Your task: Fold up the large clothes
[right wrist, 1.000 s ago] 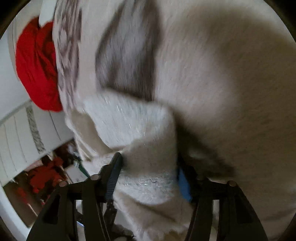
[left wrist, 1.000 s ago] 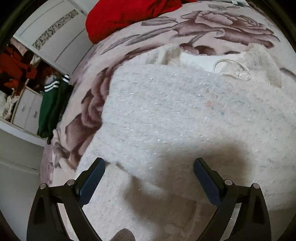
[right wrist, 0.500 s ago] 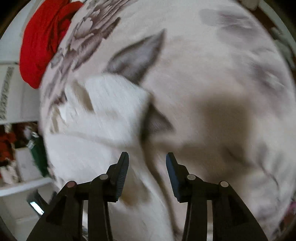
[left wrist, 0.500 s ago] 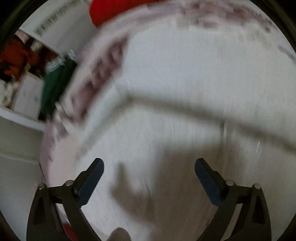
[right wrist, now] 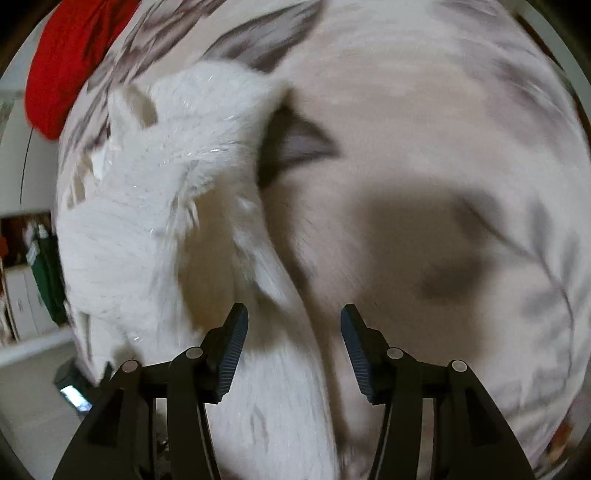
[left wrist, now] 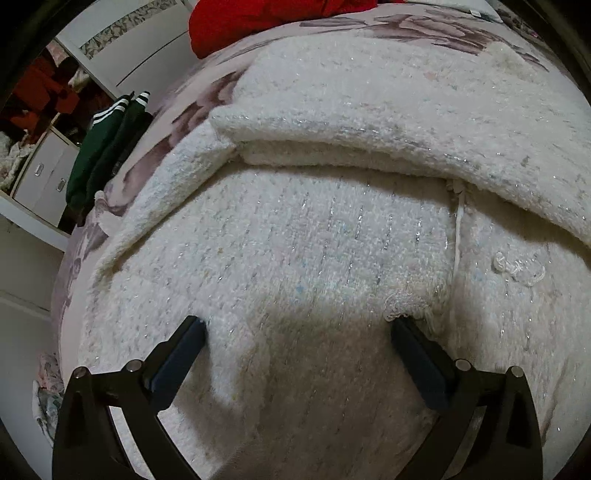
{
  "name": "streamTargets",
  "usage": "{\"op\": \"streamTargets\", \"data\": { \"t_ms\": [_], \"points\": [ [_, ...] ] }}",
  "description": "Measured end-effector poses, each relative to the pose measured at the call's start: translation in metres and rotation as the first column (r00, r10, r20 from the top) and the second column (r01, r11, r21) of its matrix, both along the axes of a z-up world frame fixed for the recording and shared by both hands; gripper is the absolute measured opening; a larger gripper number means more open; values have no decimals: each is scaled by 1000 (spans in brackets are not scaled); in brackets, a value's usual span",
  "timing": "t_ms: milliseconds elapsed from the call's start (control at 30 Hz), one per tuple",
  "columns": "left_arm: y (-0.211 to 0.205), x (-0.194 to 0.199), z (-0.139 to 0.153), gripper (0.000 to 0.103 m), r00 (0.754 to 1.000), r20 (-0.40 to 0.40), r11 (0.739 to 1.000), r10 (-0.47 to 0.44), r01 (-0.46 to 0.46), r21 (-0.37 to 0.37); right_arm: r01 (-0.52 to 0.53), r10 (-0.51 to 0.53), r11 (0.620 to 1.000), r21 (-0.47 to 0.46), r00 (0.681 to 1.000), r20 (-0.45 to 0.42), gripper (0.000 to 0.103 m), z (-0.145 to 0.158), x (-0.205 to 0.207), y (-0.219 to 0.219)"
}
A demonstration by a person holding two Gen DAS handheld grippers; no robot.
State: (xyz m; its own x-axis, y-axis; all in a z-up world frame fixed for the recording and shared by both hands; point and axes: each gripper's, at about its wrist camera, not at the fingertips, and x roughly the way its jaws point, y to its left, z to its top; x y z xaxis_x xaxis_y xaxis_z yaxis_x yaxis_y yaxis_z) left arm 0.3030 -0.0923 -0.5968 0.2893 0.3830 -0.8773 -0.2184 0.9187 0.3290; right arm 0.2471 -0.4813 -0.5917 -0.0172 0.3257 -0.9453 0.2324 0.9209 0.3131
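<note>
Closest to the left wrist camera, the left gripper (left wrist: 295,328) stands with its jaws spread wide, both pads down on or just above the white fuzzy sweater (left wrist: 314,240), nothing pinched between them. The sweater is the landmark here: it lies spread over the floral bedspread (left wrist: 424,26), with one sleeve (left wrist: 369,122) folded across its body just beyond the left gripper, and a loose clear bit, perhaps a button or bead trim (left wrist: 517,266), to the right of that gripper. In the right wrist view the right gripper (right wrist: 293,314) hangs over the sweater's edge where it meets bare bedspread; its jaws are opening, about halfway apart, with no cloth between the pads. The picture is blurred, so finer contact cannot be told. The step in hand looks like the sleeve fold just laid, with the body fold still to do. The next move likely calls for each gripper to find a hem or side edge, close on a good thickness of knit and carry it over evenly. Beyond the sweater lies a red garment (left wrist: 258,18); off its left side hangs a green garment (left wrist: 107,147) by white drawers (left wrist: 40,173).
</note>
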Motion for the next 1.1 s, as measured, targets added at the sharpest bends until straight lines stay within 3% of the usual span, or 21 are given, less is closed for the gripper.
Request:
{"op": "streamTargets", "data": {
  "t_ms": [67, 133, 233, 300, 433, 467, 567, 633, 733, 867, 967, 1033, 1100],
  "points": [
    [-7, -3, 10, 103, 999, -36, 999, 21, -20, 44, 11, -9, 998, -68, 1000, 24, 54, -13, 9, -2],
    [-18, -9, 23, 103, 998, -60, 996, 37, -31, 87, 18, -18, 1000, -24, 1000, -3, 54, -27, 10, -10],
    [-55, -36, 53, 103, 997, -74, 990, 36, -25, 141, -63, 63, 997, 34, 998, -21, 54, -11, 0, -17],
    [-99, -63, 73, 103, 997, -83, 972, 5, 15, 236, -111, 112, 993, 25, 993, -34, 56, 8, -15, -30],
    [-188, -104, 80, 103, 986, -125, 901, -114, 155, 404, -214, 214, 976, -28, 977, -7, 56, 48, -49, -69],
    [-223, -119, 75, 103, 976, -144, 866, -163, 211, 454, -228, 228, 973, -45, 974, -1, 56, 56, -55, -78],
    [-288, -143, 56, 103, 944, -187, 791, -273, 331, 515, -269, 272, 956, -112, 962, 12, 56, 72, -71, -107],
    [-316, -151, 42, 103, 931, -205, 763, -301, 364, 534, -274, 277, 953, -125, 961, 5, 57, 72, -76, -127],
    [-336, -149, 27, 103, 934, -212, 763, -287, 357, 538, -255, 253, 960, -115, 967, -29, 57, 62, -75, -158],
    [-351, -139, 16, 103, 936, -256, 744, -240, 347, 572, -240, 234, 964, -111, 970, -63, 57, 48, -68, -180],
    [-368, -146, 37, 103, 942, -211, 788, -260, 334, 517, -257, 251, 960, -115, 966, -61, 57, 47, -60, -184],
    [-374, -150, 33, 103, 937, -222, 787, -268, 346, 510, -271, 266, 956, -113, 962, -55, 57, 48, -54, -183],
    [-376, -148, 13, 103, 927, -275, 770, -255, 367, 522, -279, 274, 954, -109, 960, -53, 57, 47, -47, -182]
  ]
}}
